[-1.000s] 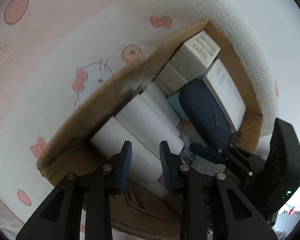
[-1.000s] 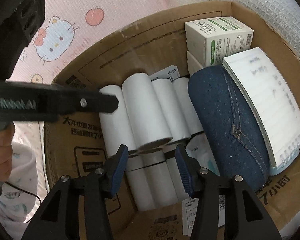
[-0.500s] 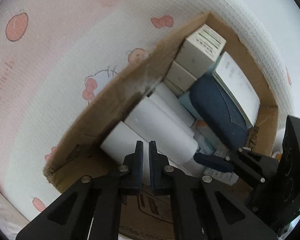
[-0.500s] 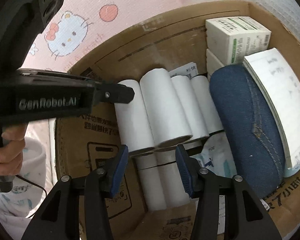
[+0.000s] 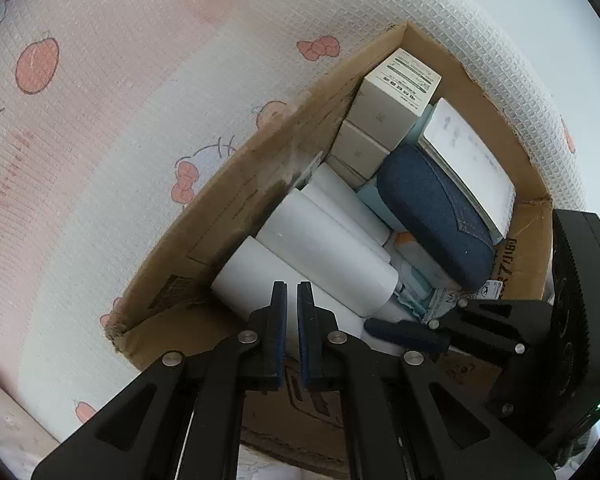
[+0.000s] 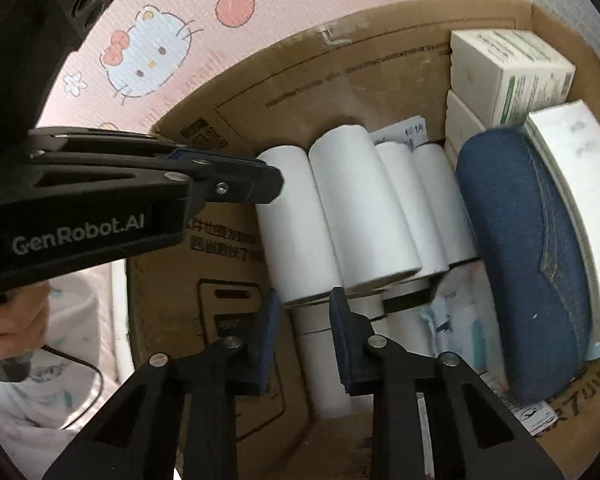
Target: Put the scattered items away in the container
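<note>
both tongs hover empty over the packed box [image 6: 380, 52]: left tongs [image 5: 292, 300] closed, right tongs [image 6: 302, 308] closing on nothing. packing looks done; next, pull clear.

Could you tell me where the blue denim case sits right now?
The denim case lies inside the cardboard box, between the white rolls and the notepad.

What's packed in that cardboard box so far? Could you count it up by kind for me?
Inside the cardboard box, counting only what shows clearly:
White rolls, top layer: 4
White cartons: 2
Blue denim case: 1
White notebook: 1
Total: 8
More rolls and some packets lie underneath, too hidden to count.
</note>
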`<state>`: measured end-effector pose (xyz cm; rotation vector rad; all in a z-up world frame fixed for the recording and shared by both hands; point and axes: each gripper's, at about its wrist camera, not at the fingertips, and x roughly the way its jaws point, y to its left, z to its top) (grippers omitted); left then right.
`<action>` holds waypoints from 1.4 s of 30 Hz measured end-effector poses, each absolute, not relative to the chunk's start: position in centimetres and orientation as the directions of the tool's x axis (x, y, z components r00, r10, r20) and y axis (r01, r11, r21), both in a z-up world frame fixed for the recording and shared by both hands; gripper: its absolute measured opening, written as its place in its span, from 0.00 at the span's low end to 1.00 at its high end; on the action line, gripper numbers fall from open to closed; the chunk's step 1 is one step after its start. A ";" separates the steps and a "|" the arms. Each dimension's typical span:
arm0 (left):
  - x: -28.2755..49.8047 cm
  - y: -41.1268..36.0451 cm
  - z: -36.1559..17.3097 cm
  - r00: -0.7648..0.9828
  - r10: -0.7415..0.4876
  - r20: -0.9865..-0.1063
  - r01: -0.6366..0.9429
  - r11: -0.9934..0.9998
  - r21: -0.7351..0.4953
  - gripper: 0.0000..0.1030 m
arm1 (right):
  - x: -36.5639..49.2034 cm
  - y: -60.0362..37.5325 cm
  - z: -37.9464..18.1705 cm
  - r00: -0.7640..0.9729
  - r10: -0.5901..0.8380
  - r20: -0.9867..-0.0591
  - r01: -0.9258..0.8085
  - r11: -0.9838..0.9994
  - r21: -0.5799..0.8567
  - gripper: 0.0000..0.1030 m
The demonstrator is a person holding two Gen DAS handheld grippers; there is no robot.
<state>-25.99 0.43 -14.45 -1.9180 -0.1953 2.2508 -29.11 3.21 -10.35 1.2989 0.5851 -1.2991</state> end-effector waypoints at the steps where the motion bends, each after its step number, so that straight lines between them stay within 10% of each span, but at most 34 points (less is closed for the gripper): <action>1: -26.0 0.6 -14.5 -0.151 0.221 -0.964 -0.051 -0.975 -0.215 0.05 | -29.0 3.1 -10.3 0.256 -0.354 -0.899 0.911 -0.223 0.347 0.22; 29: -26.7 2.2 -15.6 -0.221 0.214 -0.952 -0.019 -0.976 -0.215 0.05 | -31.7 5.8 -9.9 0.130 -0.369 -0.920 0.924 -0.293 0.248 0.22; 42: -22.1 4.6 -9.4 -0.515 0.117 -0.849 0.008 -0.990 -0.141 0.61 | -29.5 10.9 -5.7 0.071 -0.465 -0.883 0.921 -0.309 0.236 0.22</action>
